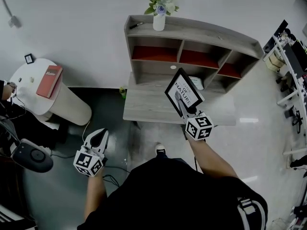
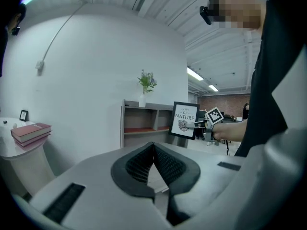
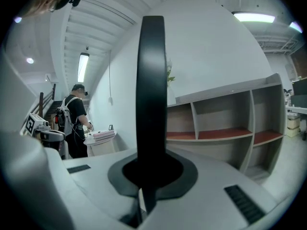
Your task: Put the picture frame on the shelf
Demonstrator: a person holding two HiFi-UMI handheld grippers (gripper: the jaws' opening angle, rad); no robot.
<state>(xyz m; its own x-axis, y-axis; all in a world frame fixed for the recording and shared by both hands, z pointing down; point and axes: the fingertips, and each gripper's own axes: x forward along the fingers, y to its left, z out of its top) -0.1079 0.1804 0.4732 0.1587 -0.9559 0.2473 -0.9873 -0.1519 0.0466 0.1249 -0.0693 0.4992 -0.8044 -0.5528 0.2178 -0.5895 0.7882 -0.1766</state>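
The black picture frame [image 1: 183, 92] with a white print reading "OF NATURE" hangs in the air in front of the grey shelf unit [image 1: 192, 36]. My right gripper [image 1: 181, 101] is shut on its lower part. In the right gripper view the frame [image 3: 151, 75] shows edge-on as a dark upright bar between the jaws, with the shelf [image 3: 218, 121] beyond it to the right. From the left gripper view, the frame [image 2: 184, 120] and the shelf [image 2: 144, 119] lie ahead. My left gripper [image 1: 100, 135] hangs low at the left, its jaws shut on nothing [image 2: 153, 147].
A white vase of flowers [image 1: 159, 14] stands on the shelf top. A low grey platform [image 1: 148, 107] lies before the shelf. At the left a round white table [image 1: 29, 97] carries a red book [image 1: 50, 80]. A person [image 3: 74, 121] stands by it. Racks of gear [image 1: 292, 66] line the right.
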